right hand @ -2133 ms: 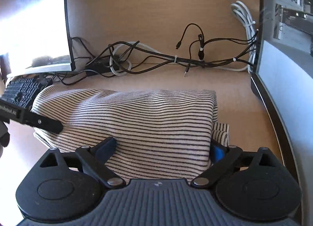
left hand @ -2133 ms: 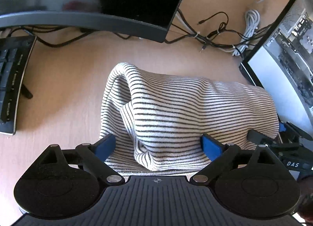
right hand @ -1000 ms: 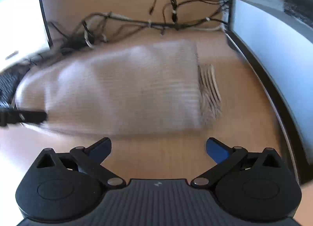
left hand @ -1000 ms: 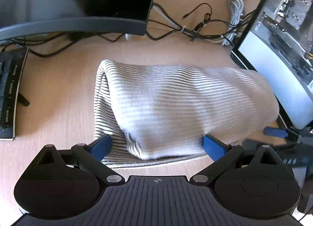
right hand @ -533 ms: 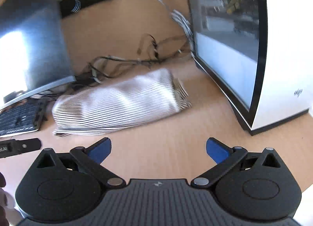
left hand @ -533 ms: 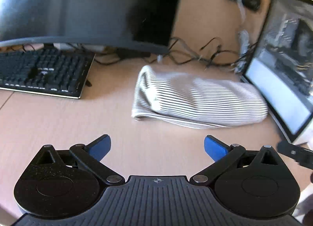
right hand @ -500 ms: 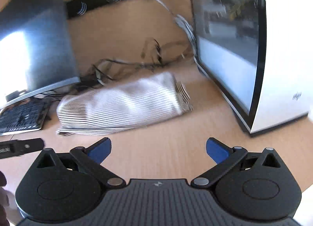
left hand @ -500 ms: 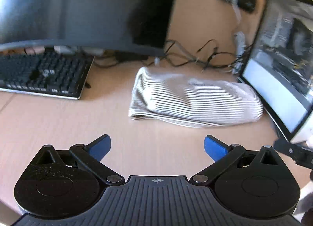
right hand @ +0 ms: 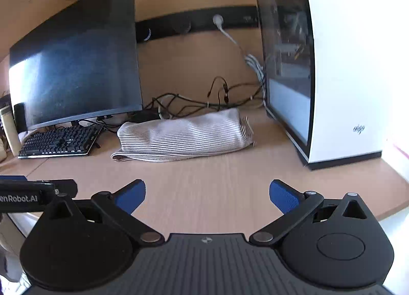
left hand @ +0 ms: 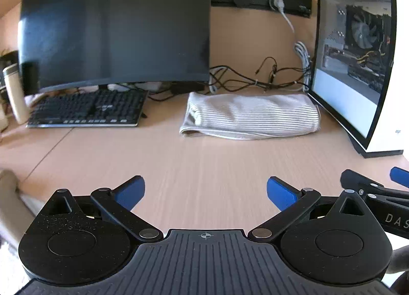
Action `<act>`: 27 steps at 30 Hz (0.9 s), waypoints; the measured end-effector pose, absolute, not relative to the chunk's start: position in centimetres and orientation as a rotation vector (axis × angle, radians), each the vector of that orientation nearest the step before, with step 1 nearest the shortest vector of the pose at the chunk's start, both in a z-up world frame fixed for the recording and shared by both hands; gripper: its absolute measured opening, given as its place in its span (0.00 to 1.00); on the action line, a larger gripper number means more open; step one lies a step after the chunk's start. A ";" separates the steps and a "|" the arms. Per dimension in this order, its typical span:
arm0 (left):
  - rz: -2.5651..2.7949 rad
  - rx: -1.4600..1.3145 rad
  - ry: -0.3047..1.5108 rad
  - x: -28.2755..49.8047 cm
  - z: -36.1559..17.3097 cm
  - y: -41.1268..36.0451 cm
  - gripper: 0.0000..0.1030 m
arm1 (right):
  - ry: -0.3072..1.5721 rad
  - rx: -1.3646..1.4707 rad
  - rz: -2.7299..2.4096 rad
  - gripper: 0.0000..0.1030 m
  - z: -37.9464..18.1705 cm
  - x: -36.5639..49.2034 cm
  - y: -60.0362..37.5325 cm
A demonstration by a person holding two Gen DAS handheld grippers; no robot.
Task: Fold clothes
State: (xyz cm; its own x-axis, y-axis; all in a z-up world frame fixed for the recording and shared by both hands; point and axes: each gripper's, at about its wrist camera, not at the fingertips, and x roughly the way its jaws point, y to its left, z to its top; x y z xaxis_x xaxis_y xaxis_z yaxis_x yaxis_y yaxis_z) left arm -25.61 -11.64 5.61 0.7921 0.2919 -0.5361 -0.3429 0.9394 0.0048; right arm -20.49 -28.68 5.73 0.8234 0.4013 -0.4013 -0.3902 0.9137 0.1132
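Observation:
A white garment with thin dark stripes (left hand: 250, 118) (right hand: 184, 139) lies folded into a long bundle at the back of the wooden desk, between the keyboard and the computer case. My left gripper (left hand: 205, 191) hovers open over bare desk near the front edge, far from the garment, with nothing between its blue pads. My right gripper (right hand: 207, 194) is also open and empty, equally far back. The tip of the right gripper (left hand: 378, 190) shows at the right edge of the left wrist view, and the left gripper's tip (right hand: 38, 192) at the left of the right wrist view.
A dark curved monitor (left hand: 115, 36) and a black keyboard (left hand: 87, 111) stand at back left. A white computer case with a glass side (left hand: 358, 59) stands at right. Tangled cables (left hand: 258, 80) lie behind the garment. A pale bottle (left hand: 14, 93) is far left.
Both grippers were around the striped bundle, then drew back and up toward the desk's front edge. The garment stays folded where it was left.

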 end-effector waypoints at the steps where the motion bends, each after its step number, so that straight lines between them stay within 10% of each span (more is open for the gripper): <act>1: 0.344 -0.104 0.565 -26.0 5.6 -11.7 1.00 | 0.423 0.017 0.421 1.00 5.8 -20.7 -28.9; 27: 0.306 -0.104 0.538 -28.7 5.9 -15.8 1.00 | 0.366 -0.009 0.455 1.00 7.4 -23.8 -32.1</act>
State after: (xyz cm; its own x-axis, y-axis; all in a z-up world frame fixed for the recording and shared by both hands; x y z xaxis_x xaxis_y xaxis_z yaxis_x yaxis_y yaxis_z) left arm -28.69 -15.83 5.89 0.8145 0.2597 -0.5189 -0.3137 0.9494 -0.0172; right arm -23.76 -32.05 7.39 0.8342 0.4282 -0.3476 -0.4314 0.8992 0.0727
